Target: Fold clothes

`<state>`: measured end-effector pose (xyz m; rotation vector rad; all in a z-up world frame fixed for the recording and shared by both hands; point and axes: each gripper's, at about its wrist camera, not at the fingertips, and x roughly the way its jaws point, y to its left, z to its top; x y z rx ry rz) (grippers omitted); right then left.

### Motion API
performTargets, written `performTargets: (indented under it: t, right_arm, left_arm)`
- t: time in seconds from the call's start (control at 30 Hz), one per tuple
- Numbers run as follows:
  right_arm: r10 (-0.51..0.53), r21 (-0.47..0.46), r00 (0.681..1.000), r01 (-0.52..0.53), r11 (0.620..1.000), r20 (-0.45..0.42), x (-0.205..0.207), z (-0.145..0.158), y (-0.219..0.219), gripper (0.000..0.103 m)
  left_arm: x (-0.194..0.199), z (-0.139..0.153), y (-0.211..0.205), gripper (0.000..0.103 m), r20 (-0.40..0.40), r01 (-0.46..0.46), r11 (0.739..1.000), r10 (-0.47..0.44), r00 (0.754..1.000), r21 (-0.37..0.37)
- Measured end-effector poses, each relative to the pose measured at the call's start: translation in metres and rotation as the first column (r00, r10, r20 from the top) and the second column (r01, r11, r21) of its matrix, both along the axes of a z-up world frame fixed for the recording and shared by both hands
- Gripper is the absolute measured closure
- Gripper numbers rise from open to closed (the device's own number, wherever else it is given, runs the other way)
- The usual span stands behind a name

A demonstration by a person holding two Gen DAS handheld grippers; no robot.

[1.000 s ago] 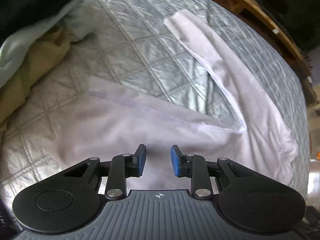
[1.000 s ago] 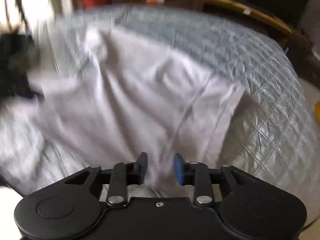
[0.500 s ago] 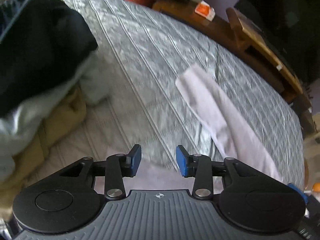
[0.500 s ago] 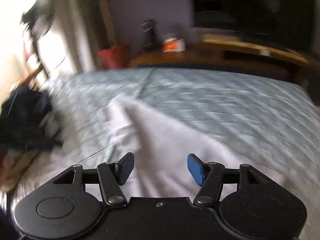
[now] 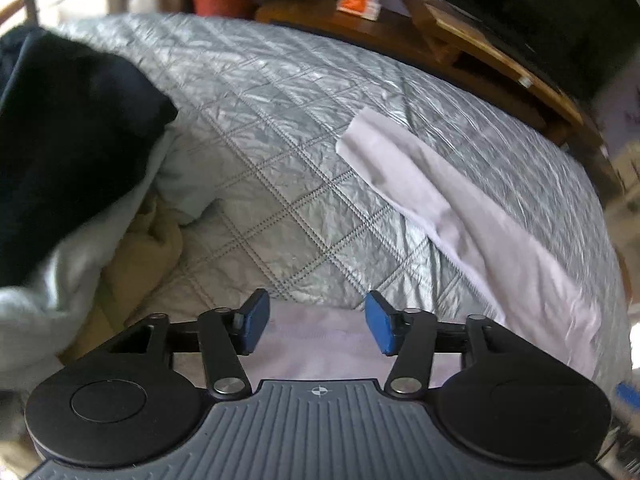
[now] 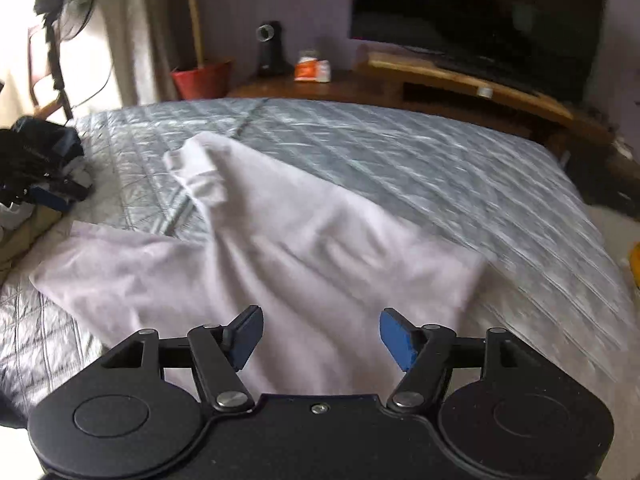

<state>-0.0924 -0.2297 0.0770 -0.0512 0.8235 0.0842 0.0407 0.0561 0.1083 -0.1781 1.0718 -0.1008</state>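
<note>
White garment lies diagonally, sleeve pointing far-left.

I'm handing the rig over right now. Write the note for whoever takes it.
Left gripper: open, jaws just been opening, nothing between them; it hangs over the near edge of the white garment.
Right gripper: open, jaws just been opening, nothing held, above the same garment.
Garment: spread on the grey quilt, one sleeve stretched toward the far side, cloth wrinkled, no neat fold visible.
Pile of other clothes: dark, pale and tan pieces heaped at the left of the bed.
Done: garment laid out and let go.
Left: probably smooth it, fold sleeves in, fold the body, then the pile.
</note>
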Motion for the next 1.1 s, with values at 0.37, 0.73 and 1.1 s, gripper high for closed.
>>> performTargets:
  t: [0.37, 0.73, 1.1]
  right_arm:
    - [-0.137, 0.200, 0.991, 0.135, 0.971, 0.000, -0.043, -0.021, -0.071, 0.032]
    - [-0.100, 0.229, 0.995, 0.093, 0.969, 0.016, -0.039, -0.025, -0.062, 0.032]
    - [-0.143, 0.258, 0.990, 0.141, 0.956, -0.011, -0.045, -0.032, -0.061, 0.032]
  left_arm:
    - [-0.063, -0.021, 0.026, 0.043, 0.027, 0.181, 0.955, -0.193, 0.981, 0.236]
    - [-0.099, -0.047, 0.053, 0.028, -0.064, -0.045, 0.988, 0.036, 0.997, -0.145]
    - [-0.100, -0.073, 0.084, 0.016, -0.313, -0.461, 0.692, 0.340, 0.887, -0.555]
